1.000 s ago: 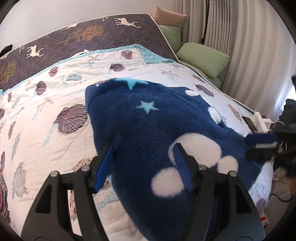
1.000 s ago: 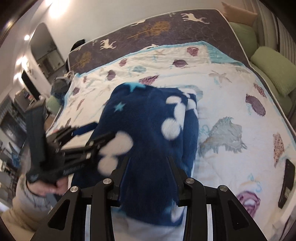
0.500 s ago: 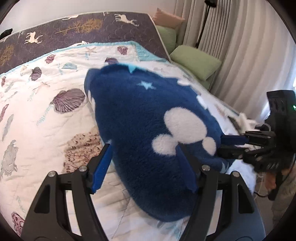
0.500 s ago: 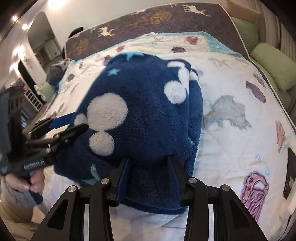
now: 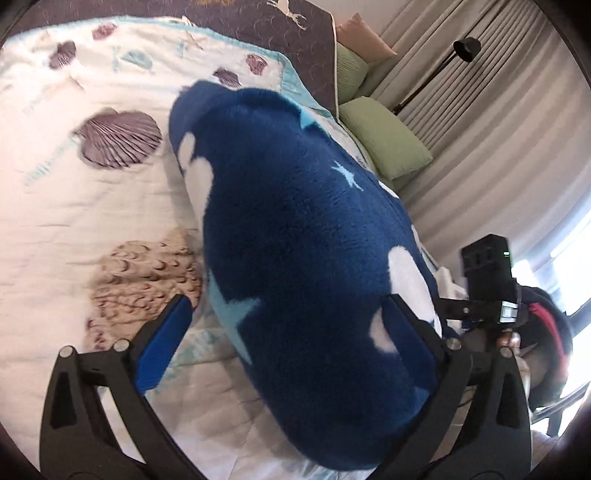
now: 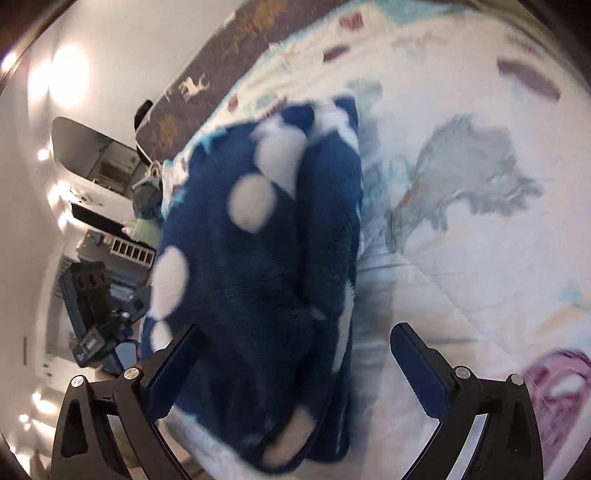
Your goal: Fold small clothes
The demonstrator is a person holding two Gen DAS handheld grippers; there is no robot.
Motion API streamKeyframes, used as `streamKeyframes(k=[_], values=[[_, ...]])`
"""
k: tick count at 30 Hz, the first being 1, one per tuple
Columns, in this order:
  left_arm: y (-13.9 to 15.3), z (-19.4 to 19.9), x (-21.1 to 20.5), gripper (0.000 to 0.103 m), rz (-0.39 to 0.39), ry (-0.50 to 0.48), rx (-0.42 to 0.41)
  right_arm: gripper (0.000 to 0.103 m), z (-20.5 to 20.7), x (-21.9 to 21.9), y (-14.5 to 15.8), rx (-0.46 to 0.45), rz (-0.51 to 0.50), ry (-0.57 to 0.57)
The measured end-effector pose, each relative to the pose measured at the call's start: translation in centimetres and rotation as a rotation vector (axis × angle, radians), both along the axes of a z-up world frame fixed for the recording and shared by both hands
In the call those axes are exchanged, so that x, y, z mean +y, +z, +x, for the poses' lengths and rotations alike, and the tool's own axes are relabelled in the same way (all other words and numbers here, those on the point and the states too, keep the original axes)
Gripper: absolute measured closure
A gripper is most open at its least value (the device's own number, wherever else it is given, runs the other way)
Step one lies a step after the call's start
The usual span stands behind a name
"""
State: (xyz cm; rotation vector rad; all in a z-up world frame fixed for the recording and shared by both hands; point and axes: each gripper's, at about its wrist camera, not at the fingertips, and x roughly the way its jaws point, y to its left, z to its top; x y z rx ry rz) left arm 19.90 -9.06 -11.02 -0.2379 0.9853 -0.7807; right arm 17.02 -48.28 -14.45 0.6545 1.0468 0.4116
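A navy fleece garment (image 5: pixel 295 236) with white spots and pale blue stars lies bunched and folded over on the shell-print quilt (image 5: pixel 74 206). My left gripper (image 5: pixel 286 336) straddles its near end with the jaws opening wide. The left pad (image 5: pixel 162 343) stands over the quilt, clear of the fleece. In the right wrist view the same garment (image 6: pixel 258 266) lies between the fingers of my right gripper (image 6: pixel 295 369), whose jaws are also opening. Its right pad (image 6: pixel 417 369) hangs over bare quilt (image 6: pixel 480 258). Each gripper's body shows at the other view's edge.
Green pillows (image 5: pixel 384 140) and a floor lamp (image 5: pixel 465 48) stand by the curtains past the bed's far right side. A dark deer-print mattress cover (image 5: pixel 258 22) lies beyond the quilt. Shelves and furniture (image 6: pixel 92 177) are off the bed's other side.
Both grippers were pinching the fleece and have spread wide, letting it go. Both hands have sunk toward the bed and rolled. The garment has settled on the quilt.
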Motion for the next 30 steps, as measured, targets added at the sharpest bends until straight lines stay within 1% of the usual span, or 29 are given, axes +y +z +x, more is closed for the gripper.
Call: streamKeyframes(k=[2,4,8,10,13,17,20,22,23,24,25,26,27,28,29,30], values=[[-0.7,0.7,-0.2,0.0,-0.029,-0.027,0.03,0.0,0.8,0.0,-0.7,-0.005,0.043,0.02],[-1.4,1.5,-0.5,0.0,-0.07,-0.057,0.084,0.0,1.6,-0.1,-1.0,-0.016,0.078,0.047],[-3.4,2.9,-1.1,0.0,-0.168,-0.107,0.213,0.0,3.4,-0.1,-1.3,-0.035,0.116,0.096],[-4.1,3.3,-1.4,0.0,-0.2,-0.126,0.247,0.0,4.2,0.3,-1.3,-0.053,0.121,0.134],[-3.9,3.3,-2.1,0.0,-0.191,-0.148,0.224,0.0,5.8,0.8,-1.1,-0.083,0.128,0.198],[-3.9,3.7,-3.3,0.0,-0.177,-0.16,0.223,0.0,7.4,1.4,-1.2,-0.071,0.137,0.247],[-3.6,3.9,-4.1,0.0,-0.165,-0.155,0.211,0.0,8.4,1.7,-1.3,-0.07,0.145,0.252],[-3.3,3.6,-4.5,0.0,-0.153,-0.141,0.198,0.0,8.5,2.2,-1.1,-0.082,0.131,0.243],[-3.0,3.2,-4.6,0.0,-0.143,-0.131,0.181,0.001,7.5,2.3,-0.8,-0.093,0.123,0.225],[-2.6,2.8,-4.7,0.003,-0.137,-0.122,0.16,0.004,7.3,2.6,-0.6,-0.099,0.117,0.206],[-1.7,2.2,-5.1,0.009,-0.129,-0.116,0.128,0.014,6.9,2.8,-0.4,-0.105,0.122,0.19],[-0.8,1.7,-5.3,0.012,-0.116,-0.113,0.098,0.022,6.2,2.9,0.2,-0.115,0.122,0.17],[0.6,0.9,-5.6,0.013,-0.101,-0.117,0.053,0.026,5.9,3.0,0.7,-0.128,0.104,0.156],[1.7,0.4,-5.9,0.013,-0.1,-0.123,0.023,0.032,5.3,3.1,1.7,-0.153,0.079,0.144],[2.9,-0.1,-6.0,0.013,-0.105,-0.129,-0.008,0.034,4.7,3.1,2.7,-0.177,0.063,0.133],[4.8,-0.7,-6.3,0.013,-0.121,-0.138,-0.04,0.034,4.1,3.0,3.7,-0.198,0.056,0.123]])
